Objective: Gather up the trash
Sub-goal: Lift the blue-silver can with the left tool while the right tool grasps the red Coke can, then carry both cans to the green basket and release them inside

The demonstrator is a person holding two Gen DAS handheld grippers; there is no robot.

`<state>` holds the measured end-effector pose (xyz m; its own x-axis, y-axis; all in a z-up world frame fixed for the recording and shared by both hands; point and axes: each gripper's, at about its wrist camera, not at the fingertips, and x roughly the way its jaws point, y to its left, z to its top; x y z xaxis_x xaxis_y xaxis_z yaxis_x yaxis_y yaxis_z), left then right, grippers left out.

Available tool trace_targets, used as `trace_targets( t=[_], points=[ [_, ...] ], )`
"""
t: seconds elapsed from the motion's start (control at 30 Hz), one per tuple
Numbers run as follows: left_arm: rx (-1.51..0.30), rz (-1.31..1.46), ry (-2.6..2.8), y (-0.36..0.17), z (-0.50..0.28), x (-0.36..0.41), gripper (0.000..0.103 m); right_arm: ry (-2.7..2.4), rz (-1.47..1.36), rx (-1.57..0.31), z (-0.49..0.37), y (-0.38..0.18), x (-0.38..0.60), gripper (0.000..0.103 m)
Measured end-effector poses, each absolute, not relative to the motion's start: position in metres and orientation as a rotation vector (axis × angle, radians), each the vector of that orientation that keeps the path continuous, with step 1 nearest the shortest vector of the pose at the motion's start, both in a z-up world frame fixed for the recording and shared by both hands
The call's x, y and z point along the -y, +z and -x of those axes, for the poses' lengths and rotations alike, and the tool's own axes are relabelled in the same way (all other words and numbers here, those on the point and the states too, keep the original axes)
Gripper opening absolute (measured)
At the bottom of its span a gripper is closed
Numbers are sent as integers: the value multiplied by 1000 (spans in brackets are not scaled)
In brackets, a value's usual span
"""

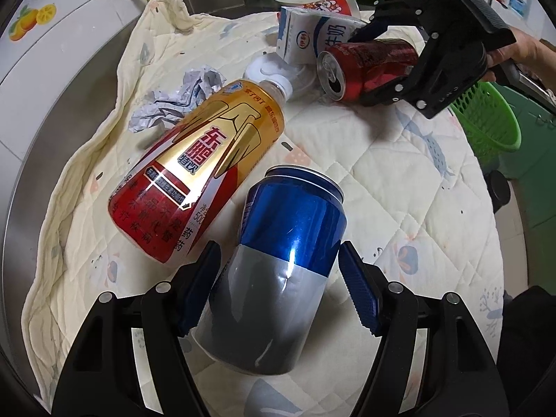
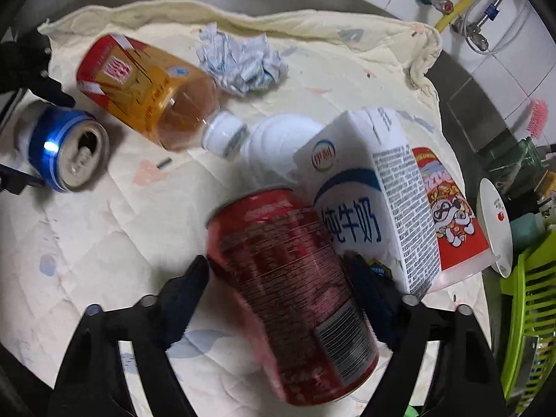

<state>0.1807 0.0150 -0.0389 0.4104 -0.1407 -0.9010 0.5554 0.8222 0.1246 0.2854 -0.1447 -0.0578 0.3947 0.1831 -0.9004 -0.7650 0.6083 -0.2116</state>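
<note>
Left wrist view: left gripper (image 1: 279,290) straddles a blue-and-silver can (image 1: 278,278) lying on the quilted cloth (image 1: 399,180). Left pad touches the can's side; right pad (image 1: 358,292) stands just off it with a sliver of gap, so the grip is not closed on the can. The can's top rim points away from the camera. Just beside it on the left lies a gold-and-red drink bottle (image 1: 198,173), white cap pointing away. Crumpled paper (image 1: 177,99) sits beyond the bottle. Farther back the right gripper (image 1: 380,66) clamps a red can (image 1: 368,66), open end facing the camera, next to a white milk carton (image 1: 312,40). A hand (image 1: 521,52) holds that gripper's handle. A green basket (image 1: 493,121) sits off the cloth's right edge.

Right wrist view: right gripper (image 2: 278,285) has both pads pressed on the red can (image 2: 295,288), which looks tilted and slightly blurred. Milk carton (image 2: 368,201) lies touching the can's right side, a red printed paper cup (image 2: 448,215) behind it. A white bottle (image 2: 274,146) lies beyond the can. Drink bottle (image 2: 149,90) and crumpled paper (image 2: 239,59) lie farther back; blue can (image 2: 62,149) at far left, open top toward the camera. Green rack (image 2: 531,312) at right edge.
</note>
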Motion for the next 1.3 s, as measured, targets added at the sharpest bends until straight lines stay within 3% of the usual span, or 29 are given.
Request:
trace_targets(
  t=[0.4, 0.8, 1.1, 1.3],
  points=[
    [-1088, -495, -455, -50, -190, -6, 67, 651, 532, -997, -266, -41, 162, 63],
    [-1010, -428, -433, -31, -171, 3, 65, 636, 243, -939, -221, -18, 203, 63],
    [-959, -380, -488, -16, -164, 32, 65, 433, 64, -887, -181, -1, 300, 63],
    [-928, -343, -573, -10, -164, 68, 65, 162, 12, -930, -161, -24, 390, 63]
  ],
)
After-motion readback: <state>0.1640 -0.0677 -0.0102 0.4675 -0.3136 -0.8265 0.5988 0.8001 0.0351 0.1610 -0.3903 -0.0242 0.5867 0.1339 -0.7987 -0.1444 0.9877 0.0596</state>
